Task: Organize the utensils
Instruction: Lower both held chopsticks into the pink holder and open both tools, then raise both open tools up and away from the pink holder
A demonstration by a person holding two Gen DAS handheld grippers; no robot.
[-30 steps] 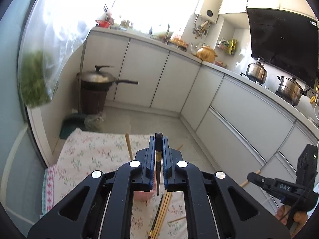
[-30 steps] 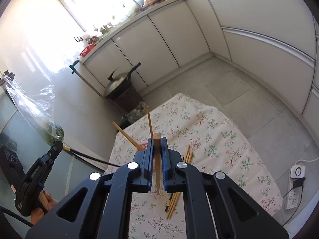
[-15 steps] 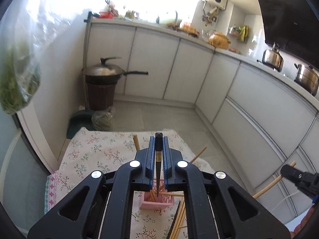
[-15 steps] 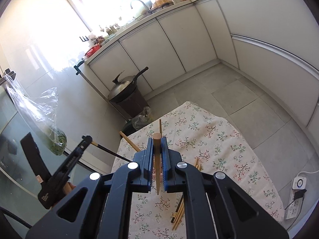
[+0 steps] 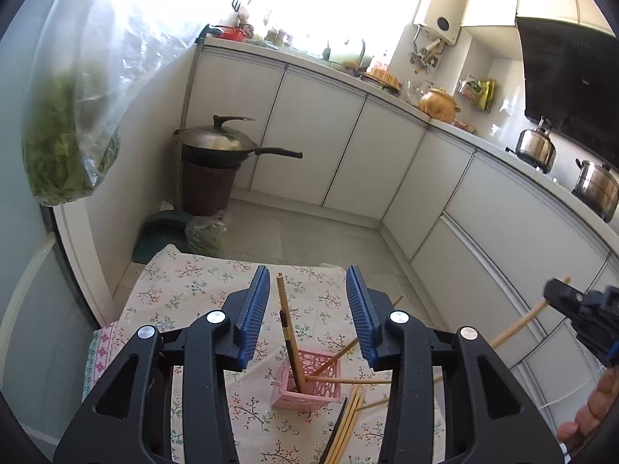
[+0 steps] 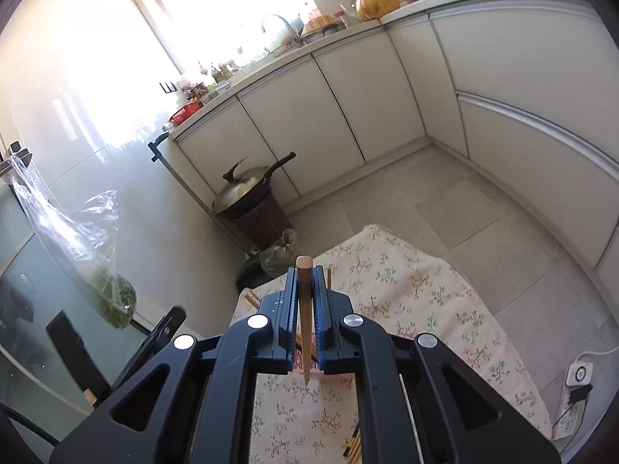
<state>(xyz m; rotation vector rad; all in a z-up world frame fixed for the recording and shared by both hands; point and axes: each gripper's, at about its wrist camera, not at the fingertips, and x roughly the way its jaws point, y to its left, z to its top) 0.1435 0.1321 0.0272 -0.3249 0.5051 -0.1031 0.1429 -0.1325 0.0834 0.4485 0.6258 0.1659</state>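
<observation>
Chopstick (image 6: 304, 317) clamped upright between the closed jaws of the right gripper (image 6: 305, 309), tip hanging above the pink holder (image 6: 305, 372), which that view mostly hides. Left gripper (image 5: 307, 311) open, jaws spread wide and empty, poised over the same pink holder (image 5: 309, 384).

Risk: holder looks light and openwork; a slanted entry could snag the lattice wall or strike sticks already inside and tip it. Cause would be the poor sightline past the right jaws.

Holder contents, left view: one dark chopstick (image 5: 288, 344) and one pale one (image 5: 284, 309) standing near-upright, others leaning out to the right.

Loose chopsticks (image 5: 348, 421) lie just beside the holder on the floral cloth (image 5: 174, 294), not yet sorted.

Farther off: lidded wok (image 5: 216, 145) on a brown bin (image 5: 207, 189), by the white cabinets.
</observation>
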